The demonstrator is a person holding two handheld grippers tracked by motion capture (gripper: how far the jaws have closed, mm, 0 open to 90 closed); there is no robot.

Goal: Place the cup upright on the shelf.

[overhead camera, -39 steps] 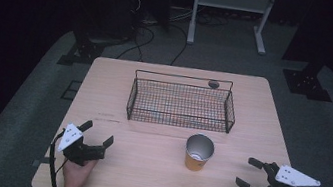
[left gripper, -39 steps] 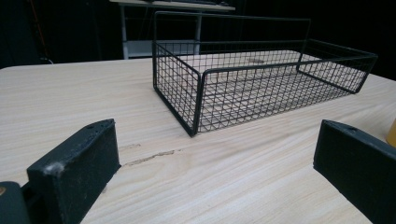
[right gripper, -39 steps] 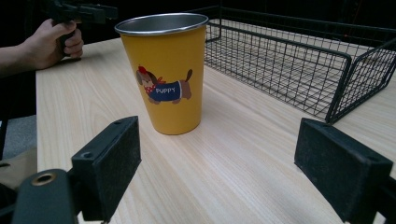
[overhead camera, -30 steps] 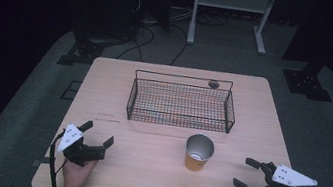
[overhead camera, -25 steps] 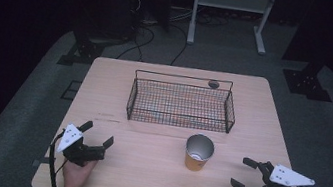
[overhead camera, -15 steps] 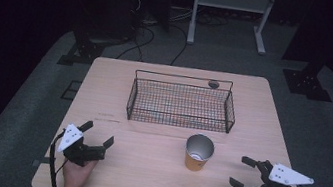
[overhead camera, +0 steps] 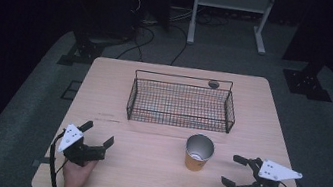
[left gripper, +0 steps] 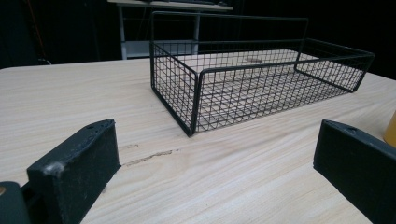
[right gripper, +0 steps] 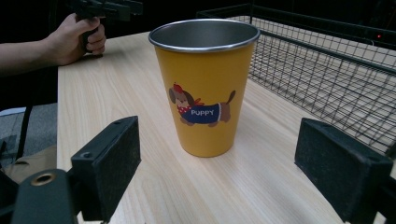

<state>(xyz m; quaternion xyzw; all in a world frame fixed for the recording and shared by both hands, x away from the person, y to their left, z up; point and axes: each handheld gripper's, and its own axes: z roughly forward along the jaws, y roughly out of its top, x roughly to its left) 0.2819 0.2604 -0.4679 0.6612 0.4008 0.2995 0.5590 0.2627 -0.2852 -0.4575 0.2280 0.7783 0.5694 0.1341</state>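
Note:
A yellow metal cup with a dog picture and the word PUPPY stands upright on the wooden table, in front of a black wire basket. My right gripper is open at the table's front right, jaws pointing left at the cup, a short gap away. In the right gripper view the cup stands ahead between the spread jaws. My left gripper is open at the front left with nothing in it. The basket lies ahead in the left gripper view.
A small dark round object lies on the table behind the basket. Beyond the table's far edge are a metal stand, cables and dark equipment bases on grey floor. The other hand appears far off in the right gripper view.
My right gripper has slid a little to the left, toward the cup. The left gripper, the cup and the basket have not moved.

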